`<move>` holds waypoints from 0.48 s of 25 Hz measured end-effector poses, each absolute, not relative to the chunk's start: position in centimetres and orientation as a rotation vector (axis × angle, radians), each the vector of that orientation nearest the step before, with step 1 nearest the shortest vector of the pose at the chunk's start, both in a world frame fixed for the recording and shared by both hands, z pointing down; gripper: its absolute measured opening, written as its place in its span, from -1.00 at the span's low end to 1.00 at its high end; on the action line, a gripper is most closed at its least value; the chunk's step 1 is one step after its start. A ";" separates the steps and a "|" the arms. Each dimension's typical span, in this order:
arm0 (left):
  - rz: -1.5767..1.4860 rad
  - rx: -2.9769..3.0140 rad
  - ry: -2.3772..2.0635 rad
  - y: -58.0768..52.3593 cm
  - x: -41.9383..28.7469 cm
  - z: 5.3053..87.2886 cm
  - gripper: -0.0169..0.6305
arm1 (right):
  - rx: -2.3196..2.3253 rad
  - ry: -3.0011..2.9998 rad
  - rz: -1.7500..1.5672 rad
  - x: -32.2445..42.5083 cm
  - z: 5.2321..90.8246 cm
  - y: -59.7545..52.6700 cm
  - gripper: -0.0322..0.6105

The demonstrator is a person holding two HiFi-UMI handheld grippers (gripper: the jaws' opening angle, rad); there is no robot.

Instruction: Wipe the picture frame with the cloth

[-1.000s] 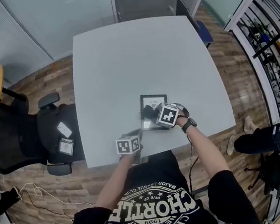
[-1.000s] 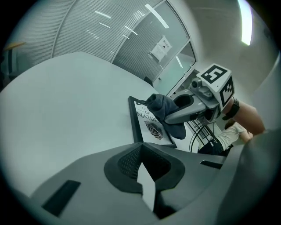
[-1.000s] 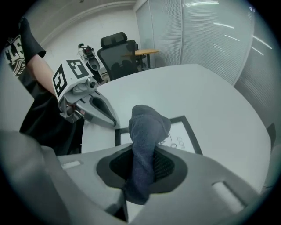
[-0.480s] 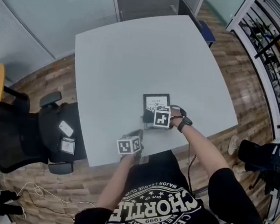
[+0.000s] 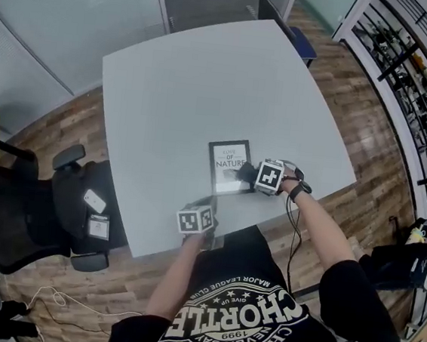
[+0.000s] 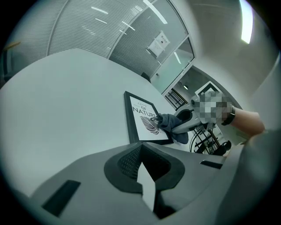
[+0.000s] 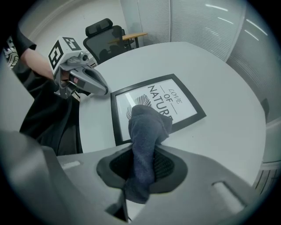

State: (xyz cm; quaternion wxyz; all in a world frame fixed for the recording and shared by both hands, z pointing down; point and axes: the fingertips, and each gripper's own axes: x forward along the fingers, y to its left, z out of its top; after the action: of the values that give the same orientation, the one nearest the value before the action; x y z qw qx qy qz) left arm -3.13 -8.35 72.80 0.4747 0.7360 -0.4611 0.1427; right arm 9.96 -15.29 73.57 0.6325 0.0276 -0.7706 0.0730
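A black picture frame [image 5: 226,165] with a white leaf print lies flat on the grey table [image 5: 177,87], near its front edge. My right gripper [image 5: 252,177] is shut on a dark blue-grey cloth [image 5: 240,175], which rests on the frame's lower right part. In the right gripper view the cloth [image 7: 145,129] hangs out of the jaws over the frame [image 7: 175,103]. My left gripper [image 5: 198,232] sits at the table's front edge, left of the frame, jaws together and holding nothing. In the left gripper view the frame [image 6: 139,115] and cloth [image 6: 170,124] lie ahead.
A black office chair [image 5: 12,210] stands at the table's left, with small white items on its seat [image 5: 94,213]. Another dark chair [image 5: 279,18] is at the far side. Shelving [image 5: 422,67] lines the right wall. Wood floor surrounds the table.
My right gripper swept the cloth left across the lower part of the frame, then back to its right side. The left gripper has stayed put.
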 end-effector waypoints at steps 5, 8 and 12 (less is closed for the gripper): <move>0.344 1.770 -1.160 -7.9 -3.9 72.9 -0.95 | 0.021 -1.831 0.131 7.2 71.6 -15.0 -0.66; 0.342 1.754 -1.184 -7.6 -4.8 72.9 -0.95 | -0.030 -1.884 0.139 3.8 70.7 -13.9 -0.66; 0.330 1.730 -1.219 -7.1 -5.8 72.6 -0.95 | -0.167 -1.928 0.046 -1.9 70.4 -12.0 -0.66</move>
State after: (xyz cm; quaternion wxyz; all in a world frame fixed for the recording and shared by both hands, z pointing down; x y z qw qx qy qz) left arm -5.79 -7.13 72.57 0.4793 0.7090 -0.4993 0.1354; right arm -1.93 -11.98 70.41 0.5671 -0.0710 -0.8204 0.0196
